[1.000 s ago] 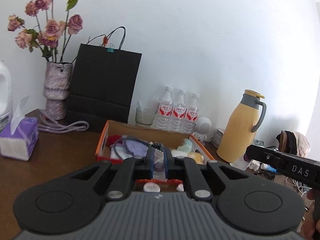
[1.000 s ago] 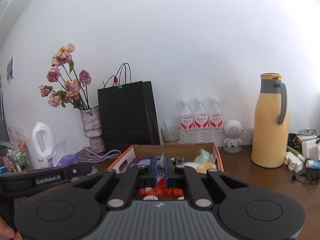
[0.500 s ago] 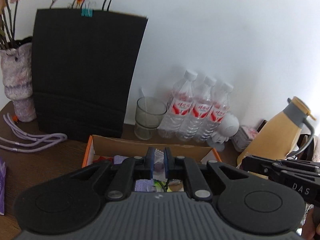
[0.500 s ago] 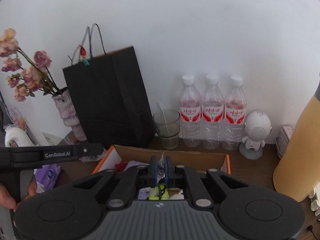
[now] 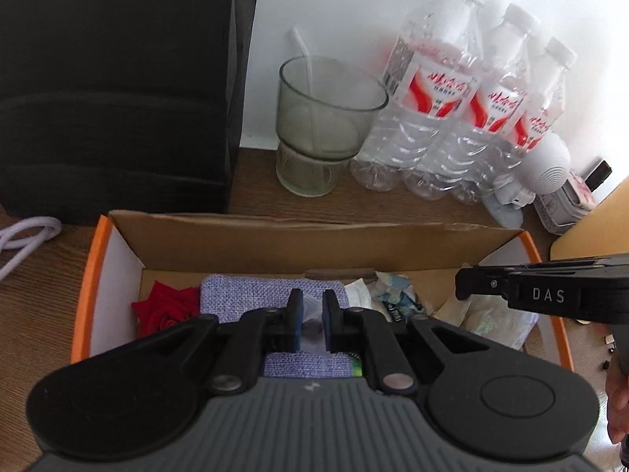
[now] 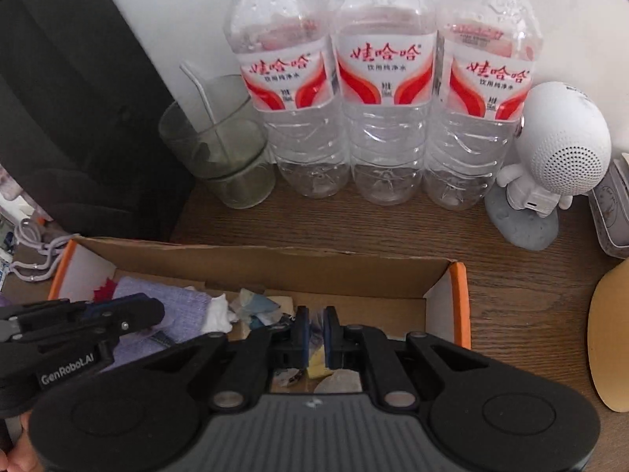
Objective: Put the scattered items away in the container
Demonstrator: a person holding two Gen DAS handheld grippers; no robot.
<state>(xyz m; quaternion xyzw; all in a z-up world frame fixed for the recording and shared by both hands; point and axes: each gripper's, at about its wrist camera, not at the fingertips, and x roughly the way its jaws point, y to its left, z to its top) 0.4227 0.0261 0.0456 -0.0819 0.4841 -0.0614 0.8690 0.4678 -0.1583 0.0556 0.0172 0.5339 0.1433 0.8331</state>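
An orange-rimmed cardboard box (image 5: 102,259) (image 6: 458,303) sits on the brown table. It holds a lilac fabric pouch (image 5: 243,295) (image 6: 177,306), a red cloth rose (image 5: 165,310), crumpled wrappers (image 5: 393,291) and a yellow piece (image 6: 316,364). My left gripper (image 5: 312,314) (image 6: 149,310) points down over the pouch, shut on a thin clear packet. Over the box's right half my right gripper (image 6: 316,330) (image 5: 462,289) is shut. A pale sliver shows in its slit; I cannot tell whether it is held.
Behind the box stand a black paper bag (image 5: 110,78), a glass with a straw (image 5: 326,126), three water bottles (image 6: 385,98) and a white robot-shaped speaker (image 6: 558,149). A yellow jug (image 6: 613,338) is at the right. A lilac cord (image 5: 27,236) lies left.
Both grippers have moved forward and tipped downward, from in front of the box to above its inside. The flowers, tissue box and jug top have slid out of view.
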